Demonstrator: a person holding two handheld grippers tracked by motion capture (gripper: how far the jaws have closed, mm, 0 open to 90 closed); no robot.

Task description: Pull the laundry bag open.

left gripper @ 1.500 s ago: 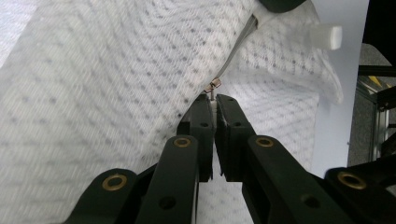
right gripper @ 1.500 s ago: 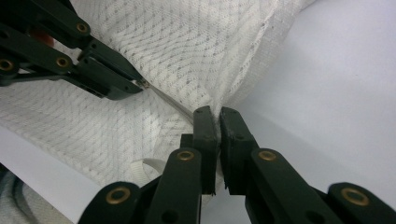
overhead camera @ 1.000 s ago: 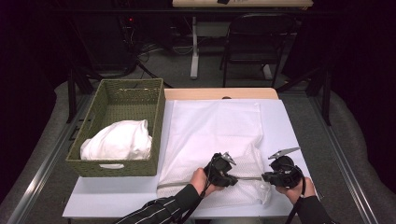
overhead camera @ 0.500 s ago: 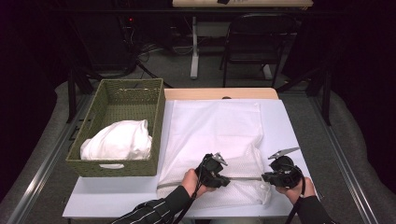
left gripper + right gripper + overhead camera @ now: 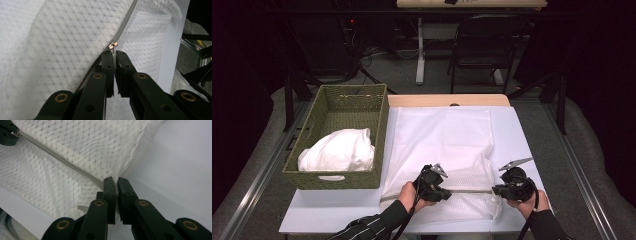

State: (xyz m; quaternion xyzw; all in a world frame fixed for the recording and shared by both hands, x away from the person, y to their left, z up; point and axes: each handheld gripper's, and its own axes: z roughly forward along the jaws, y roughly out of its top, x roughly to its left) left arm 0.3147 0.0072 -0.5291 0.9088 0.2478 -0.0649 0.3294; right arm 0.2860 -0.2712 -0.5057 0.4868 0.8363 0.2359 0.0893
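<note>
A white mesh bag (image 5: 464, 172) lies on a white cloth (image 5: 442, 130) near the table's front edge, with a grey zipper (image 5: 472, 191) running across it. My left gripper (image 5: 447, 192) is shut on the small metal zipper pull (image 5: 113, 45), seen just past its fingertips in the left gripper view (image 5: 114, 53). My right gripper (image 5: 495, 190) is shut on the mesh bag's right end, where the zipper (image 5: 62, 160) stops (image 5: 114, 181). The zipper is stretched straight between the two. The left gripper's tip (image 5: 7, 132) shows at the top left of the right gripper view.
A green woven basket (image 5: 384, 135) stands at the left and holds a bundled white cloth (image 5: 337, 150). The white table (image 5: 322, 212) has bare strips in front of the basket and at the right edge. A chair (image 5: 482, 45) stands behind the table.
My left gripper has slid to the left along the zipper with the pull in its jaws. The right gripper has stayed in place on the bag's end.
</note>
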